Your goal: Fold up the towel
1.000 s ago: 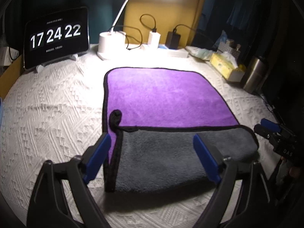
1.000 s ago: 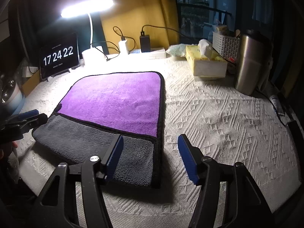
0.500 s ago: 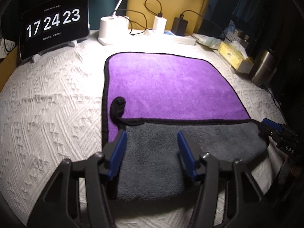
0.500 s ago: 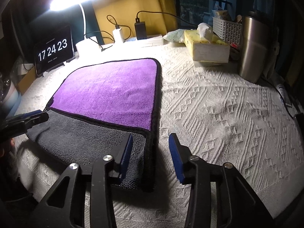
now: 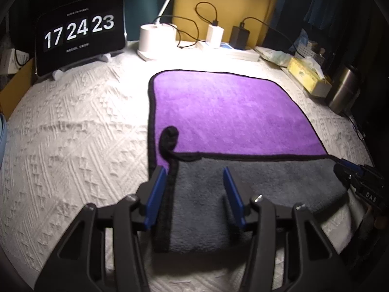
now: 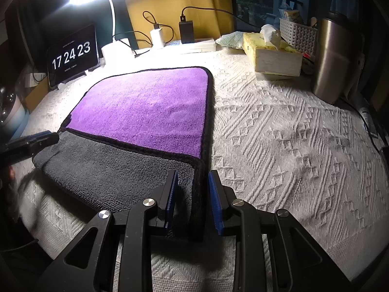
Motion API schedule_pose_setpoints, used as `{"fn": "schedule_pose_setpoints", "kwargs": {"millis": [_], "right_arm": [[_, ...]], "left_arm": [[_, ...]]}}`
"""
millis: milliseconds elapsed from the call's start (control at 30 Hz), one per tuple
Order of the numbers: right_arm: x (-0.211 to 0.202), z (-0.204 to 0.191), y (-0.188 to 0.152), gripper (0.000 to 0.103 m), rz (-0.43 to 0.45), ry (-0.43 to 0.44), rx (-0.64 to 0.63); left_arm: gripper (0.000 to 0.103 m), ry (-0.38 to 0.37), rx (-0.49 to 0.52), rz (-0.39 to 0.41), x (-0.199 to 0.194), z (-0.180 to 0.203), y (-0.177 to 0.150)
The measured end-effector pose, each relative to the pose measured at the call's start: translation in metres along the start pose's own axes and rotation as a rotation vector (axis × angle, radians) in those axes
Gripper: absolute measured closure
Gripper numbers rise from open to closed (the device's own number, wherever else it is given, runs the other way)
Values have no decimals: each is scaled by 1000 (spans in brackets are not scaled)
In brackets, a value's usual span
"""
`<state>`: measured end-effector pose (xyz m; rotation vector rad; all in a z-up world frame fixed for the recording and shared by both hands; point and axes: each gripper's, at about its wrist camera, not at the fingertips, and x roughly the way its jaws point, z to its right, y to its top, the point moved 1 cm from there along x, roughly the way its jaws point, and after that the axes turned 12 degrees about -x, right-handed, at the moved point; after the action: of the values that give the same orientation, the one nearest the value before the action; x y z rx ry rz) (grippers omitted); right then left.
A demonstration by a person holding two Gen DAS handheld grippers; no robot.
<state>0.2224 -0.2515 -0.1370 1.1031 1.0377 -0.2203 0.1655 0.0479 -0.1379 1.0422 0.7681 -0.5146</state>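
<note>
A purple towel [image 5: 226, 114] with a black hem lies flat on the white textured cloth; its near strip is turned over and shows grey [image 5: 255, 185]. It also shows in the right wrist view [image 6: 145, 107]. My left gripper [image 5: 194, 189] is open, its fingers astride the left end of the grey fold's hem. A small black loop [image 5: 169, 137] curls up just beyond it. My right gripper [image 6: 192, 194] has narrowed around the towel's right near corner hem, jaws still apart. Each gripper shows at the edge of the other's view: the right one [image 5: 352, 170] and the left one [image 6: 31, 141].
A tablet clock [image 5: 80, 31], lamp base [image 5: 155, 39], chargers and a power strip [image 5: 233, 48] line the far edge. A yellow tissue box [image 6: 272, 53], white basket [image 6: 299, 36] and steel tumbler [image 6: 333, 58] stand at the right.
Both grippers have moved forward onto the near grey fold and their jaws have narrowed, the right one more. The towel has not moved.
</note>
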Motion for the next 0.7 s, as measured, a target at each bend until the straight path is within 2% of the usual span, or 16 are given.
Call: {"fn": "schedule_pose_setpoints", "kwargs": {"millis": [100, 233, 300, 333, 500, 700], "right_arm": [[0, -1, -1, 75, -2, -1, 1], [-1, -2, -3, 75, -6, -2, -2], [-1, -3, -3, 79, -7, -3, -6], [-1, -4, -3, 84, -6, -5, -6], [-1, -5, -3, 92, -7, -12, -14], [-10, -5, 2, 95, 19, -32, -25]], "left_arm": [[53, -2, -25, -40, 8, -7, -2], [53, -2, -16, -39, 8, -5, -4], [67, 7, -14, -35, 7, -4, -5], [70, 13, -13, -30, 6, -4, -6], [93, 10, 3, -18, 2, -3, -8], [95, 4, 24, 18, -8, 1, -9]]}}
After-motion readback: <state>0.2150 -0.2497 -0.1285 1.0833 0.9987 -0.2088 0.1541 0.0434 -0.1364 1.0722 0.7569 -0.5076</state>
